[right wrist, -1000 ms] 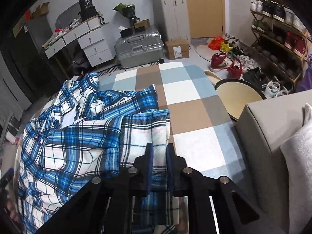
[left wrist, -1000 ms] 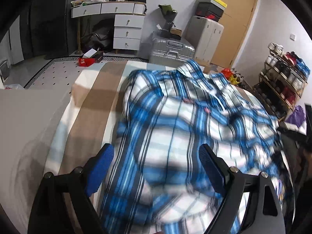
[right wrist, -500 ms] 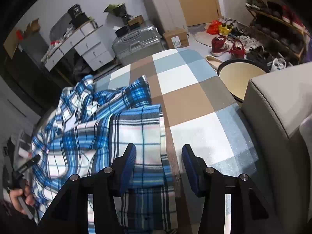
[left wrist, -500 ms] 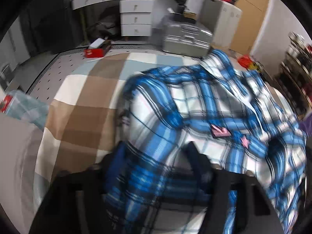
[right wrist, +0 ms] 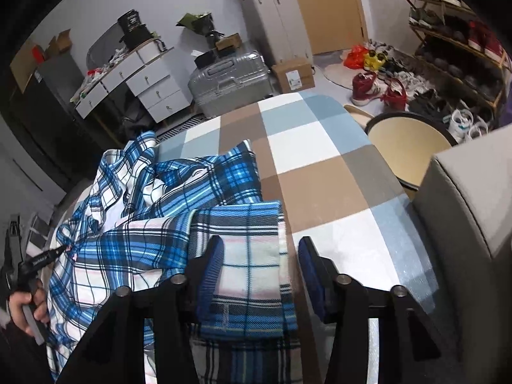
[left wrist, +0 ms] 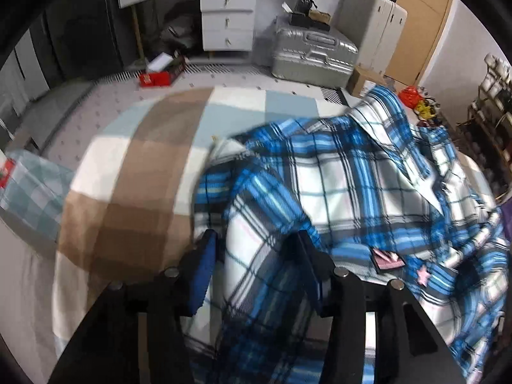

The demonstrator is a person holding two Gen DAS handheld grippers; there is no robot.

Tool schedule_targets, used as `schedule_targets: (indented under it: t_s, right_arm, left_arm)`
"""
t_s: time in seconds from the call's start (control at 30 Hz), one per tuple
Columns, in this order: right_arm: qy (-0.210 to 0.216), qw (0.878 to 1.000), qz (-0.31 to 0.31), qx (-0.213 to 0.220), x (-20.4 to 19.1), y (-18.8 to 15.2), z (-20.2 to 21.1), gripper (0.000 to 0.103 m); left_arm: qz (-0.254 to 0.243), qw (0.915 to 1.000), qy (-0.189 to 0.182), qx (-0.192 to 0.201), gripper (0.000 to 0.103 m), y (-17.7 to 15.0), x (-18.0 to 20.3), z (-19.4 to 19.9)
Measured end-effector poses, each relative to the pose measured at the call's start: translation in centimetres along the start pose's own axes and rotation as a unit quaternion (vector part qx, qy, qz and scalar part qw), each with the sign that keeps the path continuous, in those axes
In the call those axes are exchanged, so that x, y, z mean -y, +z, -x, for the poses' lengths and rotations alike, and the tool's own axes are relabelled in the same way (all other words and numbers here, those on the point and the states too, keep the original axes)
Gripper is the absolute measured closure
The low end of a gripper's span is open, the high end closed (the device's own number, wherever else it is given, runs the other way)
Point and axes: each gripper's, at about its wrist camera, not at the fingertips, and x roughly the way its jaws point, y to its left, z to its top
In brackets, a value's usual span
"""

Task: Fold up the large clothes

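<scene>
Left gripper (left wrist: 259, 267) has been closing: a raised ridge of the plaid shirt (left wrist: 352, 185) is now bunching between its jaws, apparently grasped (blur, so not certain). Right gripper (right wrist: 260, 270) is narrowing after opening; jaws are straddling the folded panel, pads not pressing, so released. Reads as regripping for the next fold. Shirt is lying on the checked blanket (right wrist: 320, 160), long axis running collar-first toward the silver suitcase (right wrist: 230, 80).
</scene>
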Motion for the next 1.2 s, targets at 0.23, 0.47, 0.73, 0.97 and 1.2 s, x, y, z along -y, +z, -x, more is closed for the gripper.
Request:
schedule_targets:
  t_s: [0.23, 0.47, 0.73, 0.97, 1.2]
  right_arm:
    - [-0.014, 0.997, 0.068, 0.041, -2.1, -0.2, 2.1, 0.099]
    - [0.013, 0.983, 0.157, 0.099, -4.9, -0.1, 6.8, 0.100]
    - [0.043, 0.994, 0.077, 0.071, -2.8, 1.9, 4.8, 0.100]
    - [-0.055, 0.998, -0.019, -0.035, -0.2, 1.6, -2.7, 0.092]
    - [0.042, 0.996, -0.077, -0.008, 1.5, -0.6, 2.2, 0.062]
  left_arm:
    - [0.026, 0.9973, -0.010, 0.068, 0.100, -0.8, -1.4, 2.1]
    - [0.069, 0.9827, -0.084, 0.150, 0.101, -1.6, -4.9, 6.3]
    - [0.144, 0.9783, -0.119, 0.089, 0.101, 1.0, -8.3, 2.1]
    - [0.101, 0.9944, -0.008, 0.029, 0.054, 0.9, -6.4, 1.3]
    - [-0.006, 0.9971, 0.012, 0.075, 0.047, -4.4, -4.8, 8.1]
